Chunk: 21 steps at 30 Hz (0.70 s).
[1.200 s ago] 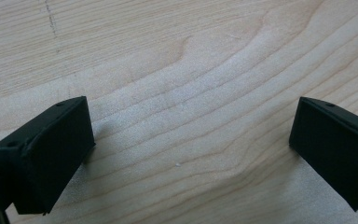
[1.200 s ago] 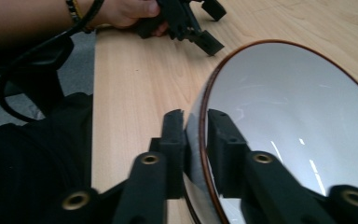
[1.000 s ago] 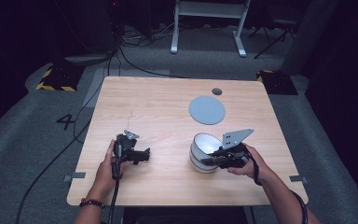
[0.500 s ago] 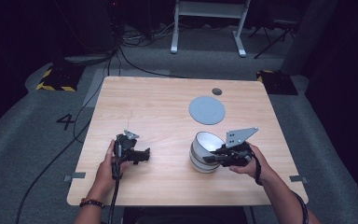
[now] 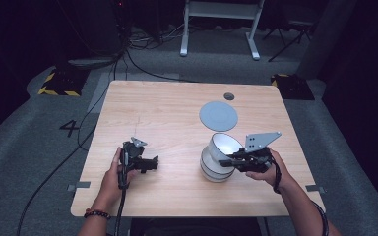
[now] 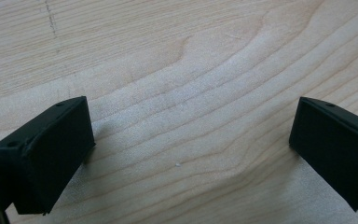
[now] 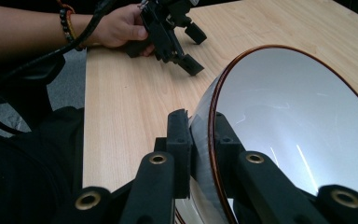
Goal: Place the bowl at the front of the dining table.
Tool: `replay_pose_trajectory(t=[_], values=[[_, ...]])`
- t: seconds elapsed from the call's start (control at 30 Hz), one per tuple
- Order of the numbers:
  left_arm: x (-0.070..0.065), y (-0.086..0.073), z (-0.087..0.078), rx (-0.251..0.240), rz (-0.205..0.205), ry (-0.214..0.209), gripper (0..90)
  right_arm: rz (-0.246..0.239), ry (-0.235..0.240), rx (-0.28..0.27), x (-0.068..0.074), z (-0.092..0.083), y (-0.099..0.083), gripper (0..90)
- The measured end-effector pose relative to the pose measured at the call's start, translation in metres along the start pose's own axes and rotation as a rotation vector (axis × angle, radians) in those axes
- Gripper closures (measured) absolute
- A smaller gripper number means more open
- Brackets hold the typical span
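In the high view the right gripper pinches the rim of the tilted top bowl on the bowl stack, a painted "4" marking the floor; the left gripper view shows fingers spread over bare worktop; the right gripper view shows fingers clamping the brown-edged rim.

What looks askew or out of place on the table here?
Only the top bowl: it sits tilted on the bowl stack, its rim pinched by the right gripper. Nothing spilled or broken. The grey disc lies flat; the left gripper is open over bare wood.
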<state>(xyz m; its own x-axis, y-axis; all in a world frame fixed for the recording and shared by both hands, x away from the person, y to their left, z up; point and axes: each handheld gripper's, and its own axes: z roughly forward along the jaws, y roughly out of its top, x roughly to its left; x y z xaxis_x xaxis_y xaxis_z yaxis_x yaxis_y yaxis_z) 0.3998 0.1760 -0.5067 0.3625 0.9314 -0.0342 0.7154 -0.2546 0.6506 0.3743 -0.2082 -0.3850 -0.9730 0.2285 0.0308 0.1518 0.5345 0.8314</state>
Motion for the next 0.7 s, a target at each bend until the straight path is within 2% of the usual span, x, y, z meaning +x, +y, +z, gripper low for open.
replay_pose_trajectory(t=[0.47, 0.7], values=[[0.000, 0.000, 0.000, 0.000, 0.000, 0.000, 0.0, -0.002, -0.017, -0.023, -0.001, -0.009, 0.000, 81.5], [0.000, 0.000, 0.000, 0.000, 0.000, 0.000, 0.0, 0.000, -0.042, -0.030, -0.006, -0.013, 0.003, 81.6]])
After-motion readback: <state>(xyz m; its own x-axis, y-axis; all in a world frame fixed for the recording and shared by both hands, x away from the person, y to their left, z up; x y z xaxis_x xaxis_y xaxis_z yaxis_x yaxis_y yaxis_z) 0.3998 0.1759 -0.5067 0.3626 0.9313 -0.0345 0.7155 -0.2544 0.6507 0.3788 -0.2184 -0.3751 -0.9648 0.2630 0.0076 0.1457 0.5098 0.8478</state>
